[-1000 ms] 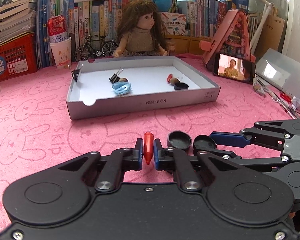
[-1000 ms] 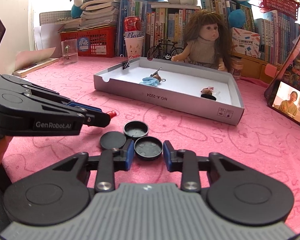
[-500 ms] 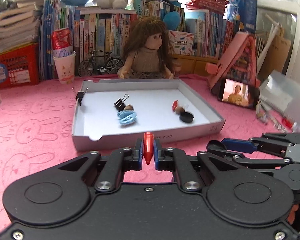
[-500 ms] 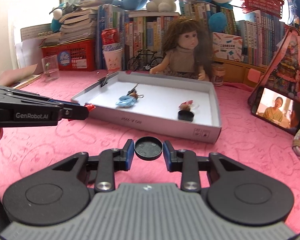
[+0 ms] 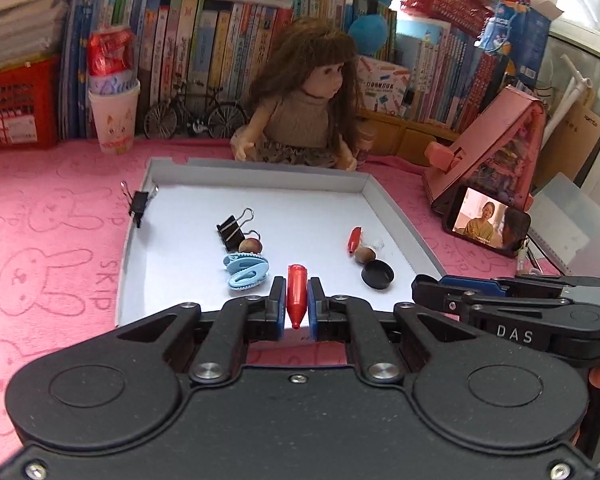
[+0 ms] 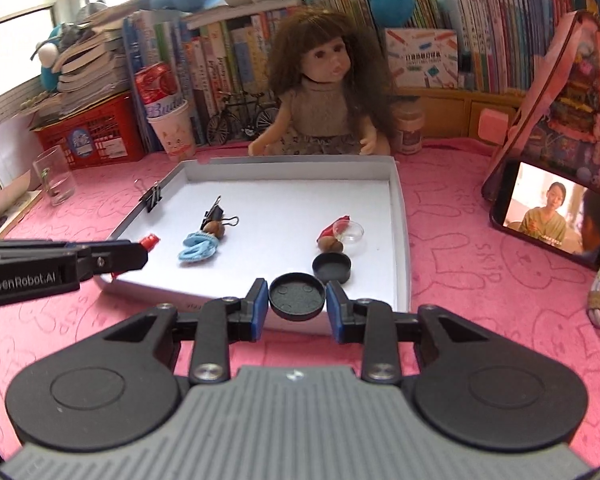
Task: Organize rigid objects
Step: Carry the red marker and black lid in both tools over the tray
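Desk (image 5: 52, 208) under pink rabbit-print cloth, carrying white shallow box (image 5: 260, 168) straight ahead of both tools. Behind far wall of box, doll (image 5: 304, 92) sitting upright, well beyond reach of either tool.

Inside box, ahead of left tool (image 5: 293, 304): blue clip (image 5: 246, 270) slightly to the left, black binder clip (image 5: 232, 228) farther on, small red piece (image 5: 354, 239) and black cap (image 5: 377, 274) to the right. One more binder clip (image 5: 139, 204) pinched on left wall of box.

Left tool clenched on red crayon-like piece (image 5: 296, 294), held lengthwise between the fingers, pointed end toward the camera. Hanging over near edge of box, not yet touching the floor of it.

Right tool (image 6: 297, 300) grasping round black lid (image 6: 297, 297) by its rim, held flat, hollow side up. Positioned at near wall of box, just short of black cap (image 6: 332, 266); whether already past the wall, cannot tell.

Step in hand, by judgement: carrying both pieces into box, just before release. Next move probably calls for going a little forward and down over bare white floor, then releasing each piece. Care needed for lid not to land on cap, and for round red piece, likely to roll toward blue clip.
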`<state>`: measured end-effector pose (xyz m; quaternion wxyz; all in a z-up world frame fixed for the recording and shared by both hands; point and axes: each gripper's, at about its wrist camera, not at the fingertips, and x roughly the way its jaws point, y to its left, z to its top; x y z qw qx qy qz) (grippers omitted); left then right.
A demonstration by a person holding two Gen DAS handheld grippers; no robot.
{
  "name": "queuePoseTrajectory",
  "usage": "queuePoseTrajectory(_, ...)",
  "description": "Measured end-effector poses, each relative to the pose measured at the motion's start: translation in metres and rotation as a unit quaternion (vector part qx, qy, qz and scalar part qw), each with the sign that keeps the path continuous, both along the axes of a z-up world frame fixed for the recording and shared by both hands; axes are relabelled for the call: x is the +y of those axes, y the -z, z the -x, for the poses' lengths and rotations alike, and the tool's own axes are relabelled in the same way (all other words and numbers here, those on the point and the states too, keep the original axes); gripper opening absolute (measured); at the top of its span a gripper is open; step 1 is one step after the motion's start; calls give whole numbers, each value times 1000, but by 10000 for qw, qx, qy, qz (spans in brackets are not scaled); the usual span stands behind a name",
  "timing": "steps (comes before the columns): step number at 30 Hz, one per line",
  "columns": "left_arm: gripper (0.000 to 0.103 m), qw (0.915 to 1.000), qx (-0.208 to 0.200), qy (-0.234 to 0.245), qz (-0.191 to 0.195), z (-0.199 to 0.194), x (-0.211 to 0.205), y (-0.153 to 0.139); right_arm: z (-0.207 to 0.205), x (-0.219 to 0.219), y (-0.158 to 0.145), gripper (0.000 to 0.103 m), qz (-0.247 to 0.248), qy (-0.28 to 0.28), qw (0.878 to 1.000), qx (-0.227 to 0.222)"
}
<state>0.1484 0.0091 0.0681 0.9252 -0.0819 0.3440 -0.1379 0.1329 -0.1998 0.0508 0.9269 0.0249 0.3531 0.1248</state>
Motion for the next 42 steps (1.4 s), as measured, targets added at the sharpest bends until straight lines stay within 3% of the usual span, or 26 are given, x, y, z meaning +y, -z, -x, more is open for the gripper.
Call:
queuePoseTrajectory(4,10,9992,390,-23,82,-24,3,10,-26,0,1,36,52,-18,9991,422)
queuePoseTrajectory(9,10,9972,741,-84,37,-43,6,26,-46,8,11,37,521,-42,9956,782)
queuePoseTrajectory(16,11,9961,877,-117,-23,-56,4,37,-61,10,27,37,535,6,9924,1104)
queuePoseTrajectory(23,10,9948,979,-260,-63,-65,3,49,-68,7,36,37,452,145,9929,1090)
queuePoseTrajectory(42,10,9952,731,-626,-161,-90,2,52,-83,4,43,37,410,325,9958,751)
